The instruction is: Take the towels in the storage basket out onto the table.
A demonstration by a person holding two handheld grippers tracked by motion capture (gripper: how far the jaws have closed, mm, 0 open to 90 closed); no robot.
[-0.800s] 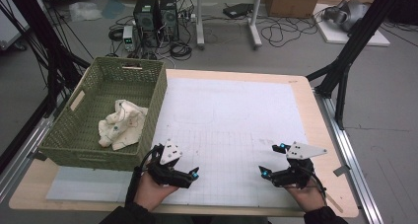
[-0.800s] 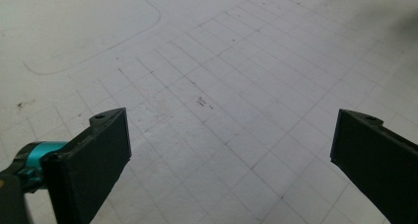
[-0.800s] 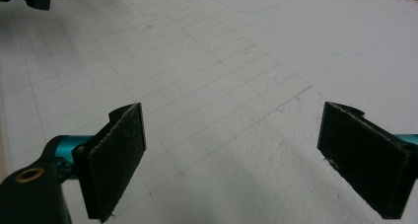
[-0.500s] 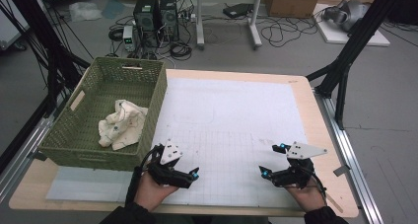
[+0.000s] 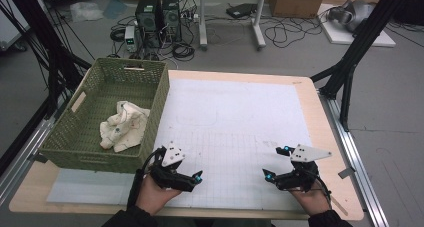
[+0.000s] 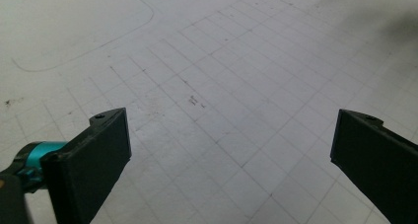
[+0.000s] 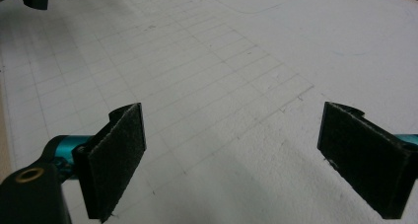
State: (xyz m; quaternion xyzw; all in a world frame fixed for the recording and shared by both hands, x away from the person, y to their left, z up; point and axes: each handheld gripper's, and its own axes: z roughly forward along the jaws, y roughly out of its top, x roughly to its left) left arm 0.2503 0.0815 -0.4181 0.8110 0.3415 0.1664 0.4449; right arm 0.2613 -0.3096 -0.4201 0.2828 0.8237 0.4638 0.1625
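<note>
**Two open grippers over a gridded mat, one cloth in the basket**

One wooden table (image 5: 330,152) with a pale, smooth top carries a single large white mat (image 5: 235,122), rectangular, printed with a fine square grid on its near half and a rounded outline farther back. At the mat's left edge stands one green woven basket (image 5: 155,104), rectangular, with slanted wicker walls and a slot handle in its left side; its long axis runs away from the person. Inside, toward the near right corner, lies one crumpled cream cloth (image 5: 122,126), soft and folded on itself, its longer run slanting from near left to far right.

Two grippers sit at the table's near edge, well apart, each in one hand. The left gripper (image 6: 229,150) rests just beside the basket's near right corner, its flat black jaws spread wide with bare mat between them. The right gripper (image 7: 231,150) points toward the left one, its felt-textured jaws likewise wide apart and holding nothing.
</note>
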